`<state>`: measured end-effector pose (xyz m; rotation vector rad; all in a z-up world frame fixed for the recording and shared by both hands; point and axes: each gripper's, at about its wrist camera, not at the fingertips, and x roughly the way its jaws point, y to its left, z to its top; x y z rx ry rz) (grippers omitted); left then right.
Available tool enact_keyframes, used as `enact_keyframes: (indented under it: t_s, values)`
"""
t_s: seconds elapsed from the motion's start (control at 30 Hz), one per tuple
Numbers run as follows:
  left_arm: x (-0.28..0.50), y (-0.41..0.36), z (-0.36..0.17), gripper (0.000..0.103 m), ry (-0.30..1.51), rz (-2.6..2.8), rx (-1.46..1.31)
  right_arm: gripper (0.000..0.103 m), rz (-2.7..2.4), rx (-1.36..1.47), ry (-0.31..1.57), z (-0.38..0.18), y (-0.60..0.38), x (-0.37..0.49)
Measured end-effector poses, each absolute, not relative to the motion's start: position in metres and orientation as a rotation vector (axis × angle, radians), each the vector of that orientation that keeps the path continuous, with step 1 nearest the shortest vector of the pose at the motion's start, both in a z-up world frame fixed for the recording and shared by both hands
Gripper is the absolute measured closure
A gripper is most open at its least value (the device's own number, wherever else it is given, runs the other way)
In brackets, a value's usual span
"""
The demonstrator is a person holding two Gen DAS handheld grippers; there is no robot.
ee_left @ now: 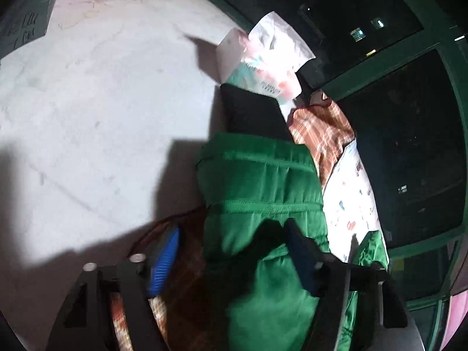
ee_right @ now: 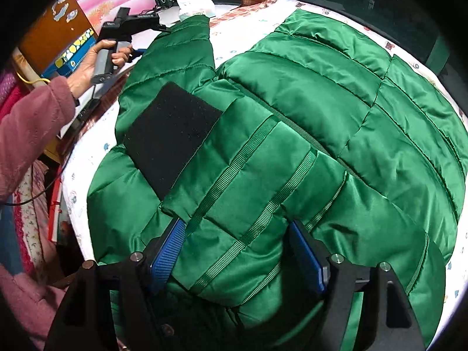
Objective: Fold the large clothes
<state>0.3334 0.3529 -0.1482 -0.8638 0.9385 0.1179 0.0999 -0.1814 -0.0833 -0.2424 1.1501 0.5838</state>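
Note:
A green quilted jacket (ee_right: pixel 321 111) lies spread over a white patterned sheet (ee_right: pixel 239 35). One sleeve with a black cuff (ee_right: pixel 172 143) is folded across the jacket's body. My right gripper (ee_right: pixel 237 251) is open, its blue pads either side of that sleeve. In the left wrist view the other sleeve (ee_left: pixel 257 187), with its black cuff (ee_left: pixel 251 111), stretches away from me. My left gripper (ee_left: pixel 231 251) is open, with the sleeve lying between its blue pads. The left gripper also shows in the right wrist view (ee_right: pixel 137 52), held in a hand beside the sleeve.
A tissue pack (ee_left: pixel 260 67) lies past the sleeve's cuff, next to an orange plaid cloth (ee_left: pixel 321 134). A pale wall (ee_left: pixel 102 87) stands to the left. Dark windows with green frames (ee_left: pixel 409 58) are on the right. Boxes and pink fabric (ee_right: pixel 73 46) crowd the sheet's left side.

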Motion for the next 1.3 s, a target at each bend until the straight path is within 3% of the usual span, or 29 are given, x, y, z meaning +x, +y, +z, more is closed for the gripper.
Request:
enact_keyframes:
  t_s: [0.07, 0.2, 0.3, 0.67, 0.93, 1.13, 1.3]
  values:
    - [0.335, 0.347, -0.146, 0.060, 0.924, 0.101, -0.858, 0.021, 0.586, -0.211, 1.140, -0.076, -0.186, 0.101]
    - [0.339, 0.335, -0.134, 0.081, 0.884, 0.132, -0.777, 0.021, 0.583, -0.232, 1.123, -0.082, -0.181, 0.103]
    - [0.332, 0.330, -0.111, 0.088, 0.821, 0.107, -0.769, 0.014, 0.580, -0.304, 1.123, -0.095, -0.170, 0.104]
    - [0.272, 0.264, 0.026, 0.093, 0.561, -0.163, -0.681, 0.014, 0.573, -0.278, 1.046, -0.053, -0.187, 0.083]
    - [0.195, 0.149, 0.100, 0.094, 0.501, -0.438, -0.482, 0.014, 0.503, -0.207, 0.922, -0.004, -0.233, 0.051]
    - [0.127, 0.036, 0.104, 0.096, 0.528, -0.670, -0.336, 0.014, 0.438, -0.098, 0.875, 0.007, -0.279, 0.025]
    - [0.081, -0.048, 0.075, 0.096, 0.652, -0.818, -0.249, 0.014, 0.384, -0.040, 0.885, -0.002, -0.305, 0.000]
